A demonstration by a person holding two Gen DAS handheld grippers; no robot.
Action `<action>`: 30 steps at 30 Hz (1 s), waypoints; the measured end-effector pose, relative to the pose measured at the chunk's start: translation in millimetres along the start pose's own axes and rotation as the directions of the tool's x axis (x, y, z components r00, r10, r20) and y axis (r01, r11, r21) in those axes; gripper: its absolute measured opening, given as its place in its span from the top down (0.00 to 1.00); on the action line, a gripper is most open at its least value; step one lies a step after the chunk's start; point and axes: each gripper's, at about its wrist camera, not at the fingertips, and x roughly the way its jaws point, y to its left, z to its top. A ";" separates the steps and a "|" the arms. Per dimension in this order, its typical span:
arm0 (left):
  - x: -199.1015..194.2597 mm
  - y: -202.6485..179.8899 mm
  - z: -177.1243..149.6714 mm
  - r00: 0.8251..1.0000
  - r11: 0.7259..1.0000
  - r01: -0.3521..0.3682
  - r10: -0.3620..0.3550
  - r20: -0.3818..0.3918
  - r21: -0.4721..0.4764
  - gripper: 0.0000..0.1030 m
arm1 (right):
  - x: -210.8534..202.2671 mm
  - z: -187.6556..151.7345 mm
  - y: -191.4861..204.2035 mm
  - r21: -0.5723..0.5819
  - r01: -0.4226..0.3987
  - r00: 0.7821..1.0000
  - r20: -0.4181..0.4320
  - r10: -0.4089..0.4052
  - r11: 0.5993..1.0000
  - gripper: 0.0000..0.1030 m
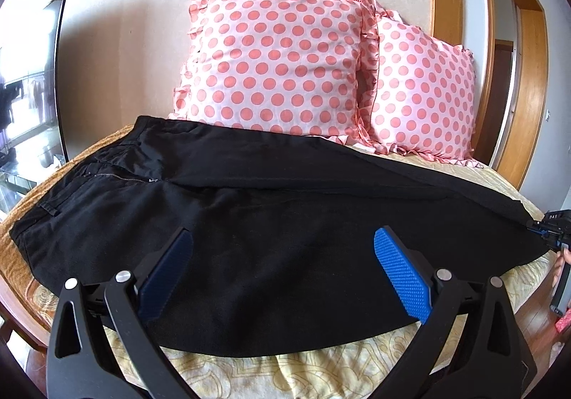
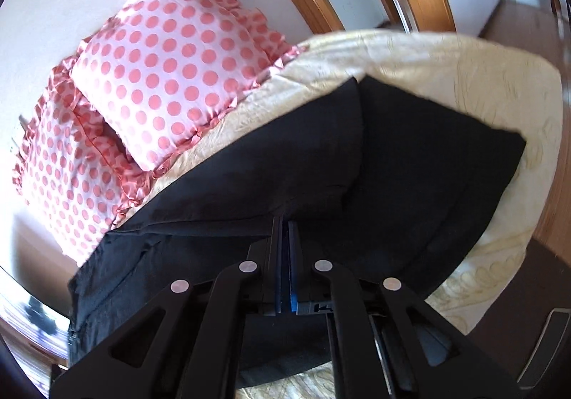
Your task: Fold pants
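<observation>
Black pants point(image 1: 271, 220) lie flat across the bed, waistband and zipper at the left, legs running right. My left gripper point(image 1: 282, 238) is open just above the near leg, its blue pads point(image 1: 399, 277) apart and holding nothing. My right gripper point(image 2: 285, 220) is shut on the pants' point(image 2: 410, 156) leg fabric and lifts it slightly. It also shows in the left wrist view point(image 1: 549, 231) at the far right, at the leg ends.
Two pink polka-dot pillows point(image 1: 282, 56) lean on the wall behind the pants. The bed has a yellow patterned cover point(image 1: 321, 374). A wooden door frame point(image 1: 485, 42) stands at the right. A glass surface point(image 1: 21, 163) is at the left.
</observation>
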 end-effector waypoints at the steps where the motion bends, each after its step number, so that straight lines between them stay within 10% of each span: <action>1: -1.7 -0.2 -0.5 1.000 1.000 -0.005 0.005 0.004 0.002 0.02 | 0.0 1.0 -2.1 0.025 -0.006 1.000 -0.012 0.006 1.000 0.95; 3: -3.9 0.2 -1.4 1.000 1.000 -0.025 0.025 0.011 0.007 0.02 | -1.6 1.2 -6.8 0.064 -0.013 1.000 -0.025 0.015 0.998 0.91; 6: -3.6 2.6 -1.6 0.999 0.999 -0.039 0.039 0.007 0.003 0.02 | -1.2 1.6 -11.7 0.125 -0.017 0.999 -0.045 0.023 0.992 0.49; 9: -0.3 5.8 -0.7 0.999 0.999 -0.042 0.042 -0.003 -0.011 0.02 | -2.3 1.4 -17.0 0.198 -0.055 0.997 -0.042 0.065 0.979 0.48; 15: 7.2 5.8 -0.4 0.999 0.999 -0.038 0.038 -0.021 -0.018 0.02 | 9.5 14.3 -23.9 0.259 -0.041 0.999 0.006 0.041 0.965 0.58; 19: 10.4 8.7 1.7 0.999 0.999 -0.045 0.045 -0.032 -0.024 0.02 | 24.4 22.2 -30.2 0.273 -0.054 0.999 0.016 0.052 0.961 0.95; 26: 10.1 24.0 8.7 0.997 0.996 -0.079 0.077 -0.024 -0.050 0.02 | -35.9 27.9 -38.5 0.178 -0.130 0.967 0.239 0.085 0.976 0.96; 30: 12.3 38.3 19.0 0.996 0.993 -0.084 0.084 -0.012 -0.078 0.02 | -36.0 16.6 -56.5 0.194 -0.055 0.980 0.198 0.016 0.980 0.96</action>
